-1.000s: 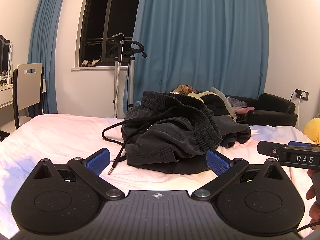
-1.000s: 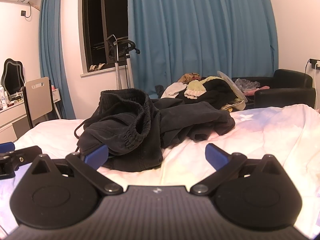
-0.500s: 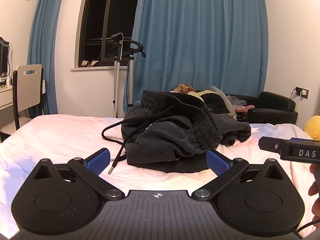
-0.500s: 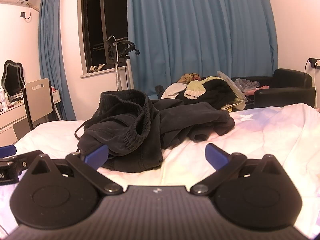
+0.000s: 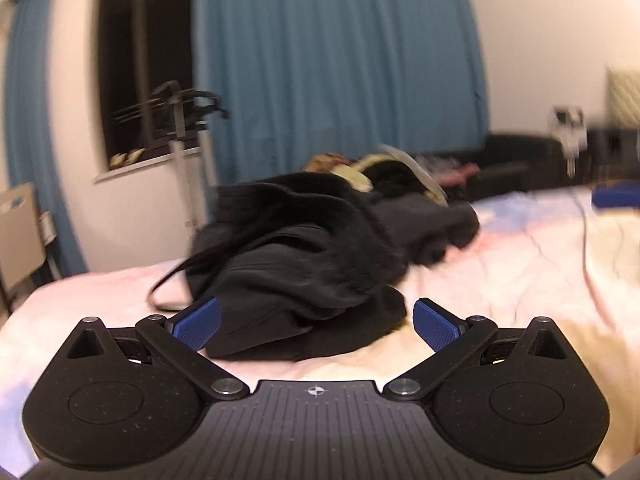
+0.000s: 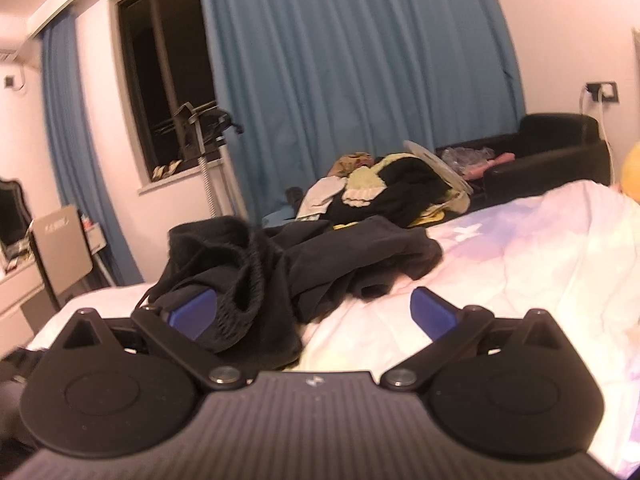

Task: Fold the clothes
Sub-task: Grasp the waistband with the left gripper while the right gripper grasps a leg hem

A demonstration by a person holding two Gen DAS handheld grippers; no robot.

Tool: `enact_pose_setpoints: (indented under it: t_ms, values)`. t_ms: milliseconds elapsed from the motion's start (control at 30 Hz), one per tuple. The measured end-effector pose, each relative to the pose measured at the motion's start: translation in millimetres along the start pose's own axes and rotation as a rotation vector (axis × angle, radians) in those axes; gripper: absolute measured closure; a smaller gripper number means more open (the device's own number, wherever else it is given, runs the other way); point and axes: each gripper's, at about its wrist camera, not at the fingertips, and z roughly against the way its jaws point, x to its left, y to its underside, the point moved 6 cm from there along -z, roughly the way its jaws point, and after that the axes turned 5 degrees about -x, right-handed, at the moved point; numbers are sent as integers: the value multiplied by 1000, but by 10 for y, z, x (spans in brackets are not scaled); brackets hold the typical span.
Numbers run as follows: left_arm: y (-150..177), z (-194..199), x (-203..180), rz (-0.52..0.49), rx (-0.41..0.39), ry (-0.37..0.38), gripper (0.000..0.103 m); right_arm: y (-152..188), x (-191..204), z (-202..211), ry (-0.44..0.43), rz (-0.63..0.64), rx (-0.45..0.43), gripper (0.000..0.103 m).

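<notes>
On the bed [image 6: 540,248], both grippers' fingers [image 5: 198,322] gape beside crumpled black trousers [image 5: 304,280].

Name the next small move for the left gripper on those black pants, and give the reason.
Probably ease the left gripper forward and close on the near edge of the black pants. Its jaws stand open and empty, the crumpled heap lies on the bed just ahead between them, and nothing is folded yet.

**My two grippers, up close**

My left gripper [image 5: 316,322] and right gripper [image 6: 314,312] are matte black, speckled, each with two rounded housings bearing a shallow disc. Angled black arms pivot on silver screws and carry blue textured pads [image 5: 434,324]. A ribbed grey centre plate bears a small white mark.
</notes>
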Motion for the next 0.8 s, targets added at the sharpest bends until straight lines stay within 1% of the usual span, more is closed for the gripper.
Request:
enact_pose_setpoints:
  t_ms: [100,167,200,267,300,333,367,400,433,500,533,667,733,800]
  values:
    - [35,-376,-218,-58,0,-14,3,4,-218,-70,29,-31,-3,0]
    - [56,-655,-304,-73,4,-37,5,70,-412,-111,78,-48,0,0]
    - [64,-786,-318,-80,7,-54,7,108,-507,-140,101,-59,9,0]
    - [79,-1046,-346,-95,13,-89,14,177,-662,-225,114,-94,37,0]
    - [86,-1175,-360,-102,17,-107,19,209,-720,-268,120,-110,47,0]
    - [93,-1305,-373,-110,20,-124,30,246,-758,-309,123,-118,55,0]
    - [64,-1372,-302,-62,16,-139,38,272,-779,-340,123,-120,59,0]
    - [26,-1422,-208,0,10,-152,48,299,-799,-373,123,-122,63,0]
    - [-21,-1435,-112,60,-2,-161,63,325,-814,-414,121,-119,67,0]
    - [-141,-1399,69,126,-27,-184,68,379,-841,-481,124,-116,79,0]
    - [-198,-1355,144,141,-36,-184,71,398,-857,-507,127,-120,83,0]
    - [-452,-1115,489,197,-58,-160,76,452,-876,-593,141,-131,95,0]
    - [-623,-917,742,218,-91,-172,78,458,-843,-588,139,-116,95,0]
    - [-789,-737,1050,262,-114,-201,78,453,-803,-583,136,-100,91,0]
